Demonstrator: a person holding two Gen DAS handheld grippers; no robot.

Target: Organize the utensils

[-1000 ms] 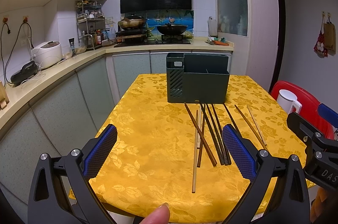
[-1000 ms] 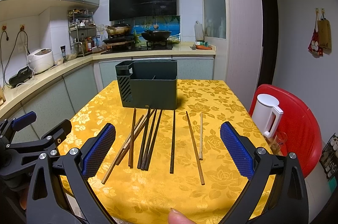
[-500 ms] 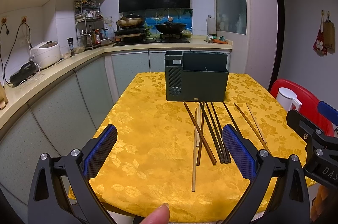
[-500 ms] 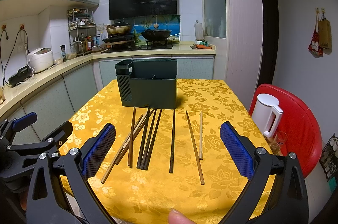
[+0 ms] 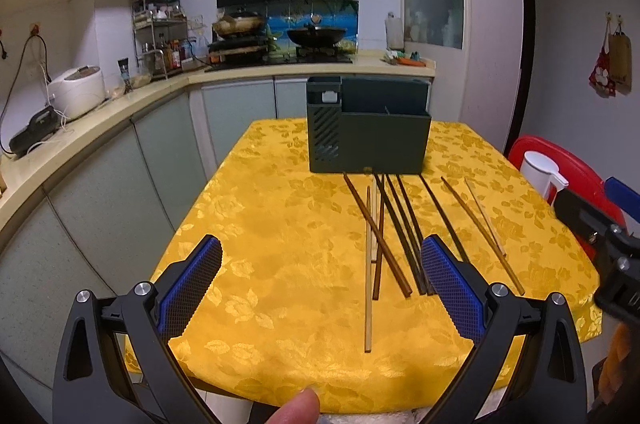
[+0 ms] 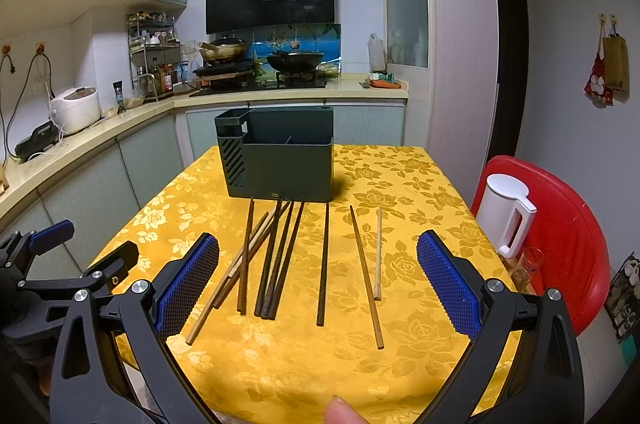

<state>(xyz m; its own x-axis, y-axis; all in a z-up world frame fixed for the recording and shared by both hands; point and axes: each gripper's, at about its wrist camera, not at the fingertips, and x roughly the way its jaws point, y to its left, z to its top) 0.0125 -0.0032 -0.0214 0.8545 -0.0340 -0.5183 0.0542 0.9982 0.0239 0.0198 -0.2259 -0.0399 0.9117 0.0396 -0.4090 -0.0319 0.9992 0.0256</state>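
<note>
Nothing's sorted yet: my left gripper (image 5: 318, 288) and right gripper (image 6: 318, 290) gape empty; chopsticks (image 6: 276, 256) lie mid-frame before the holder (image 6: 280, 154).

**Free room and obstacles on the yellow-clothed counter**

The left part of the counter (image 5: 256, 224) is bare cloth, giving open passage from its near edge to the dark green utensil holder (image 5: 368, 136) at the far end. Loose chopsticks (image 6: 276, 256) lie fanned in front of the holder, some crossing, with cloth lanes between the right-hand ones. A white kettle (image 6: 506, 212) on a red stool (image 6: 568, 224) borders the counter's right side.
</note>
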